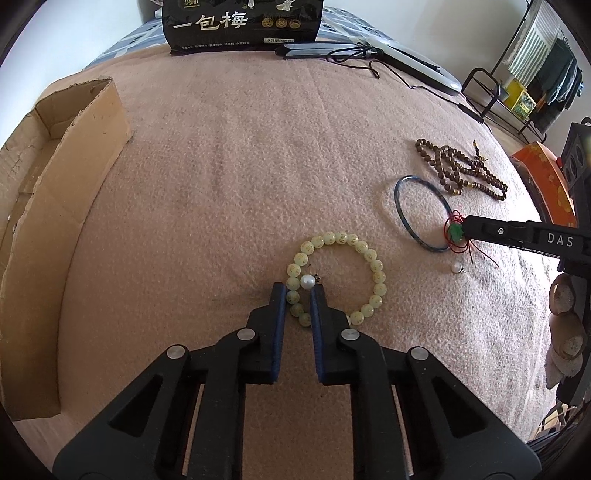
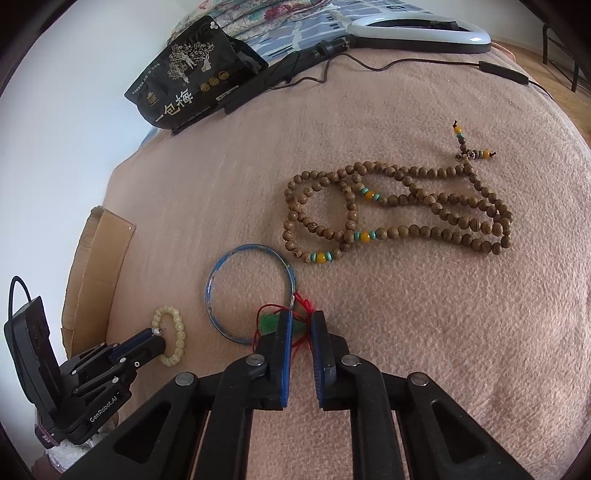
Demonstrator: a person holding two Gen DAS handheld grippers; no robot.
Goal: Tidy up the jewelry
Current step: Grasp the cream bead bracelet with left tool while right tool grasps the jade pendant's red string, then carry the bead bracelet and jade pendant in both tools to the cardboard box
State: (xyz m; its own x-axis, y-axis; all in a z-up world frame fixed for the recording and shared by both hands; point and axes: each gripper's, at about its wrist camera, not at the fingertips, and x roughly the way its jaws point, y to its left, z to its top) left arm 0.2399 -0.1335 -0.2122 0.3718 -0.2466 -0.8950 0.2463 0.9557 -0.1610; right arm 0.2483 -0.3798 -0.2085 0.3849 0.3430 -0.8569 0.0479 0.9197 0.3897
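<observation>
My left gripper (image 1: 298, 290) is shut on a white pearl earring (image 1: 307, 282), just above a pale yellow bead bracelet (image 1: 338, 277) lying on the pink blanket. My right gripper (image 2: 300, 318) is closed around a green jade pendant (image 2: 268, 322) on a red cord, beside a blue bangle (image 2: 248, 292). It also shows in the left wrist view (image 1: 463, 229). A second pearl earring (image 1: 455, 268) lies near the bangle (image 1: 421, 212). A long brown wooden bead necklace (image 2: 399, 212) lies beyond.
An open cardboard box (image 1: 48, 206) stands at the left. A black snack bag (image 1: 243, 24), a ring light (image 2: 421, 31) and its cable (image 2: 406, 62) lie at the far edge. An orange box (image 1: 546, 177) sits at the right.
</observation>
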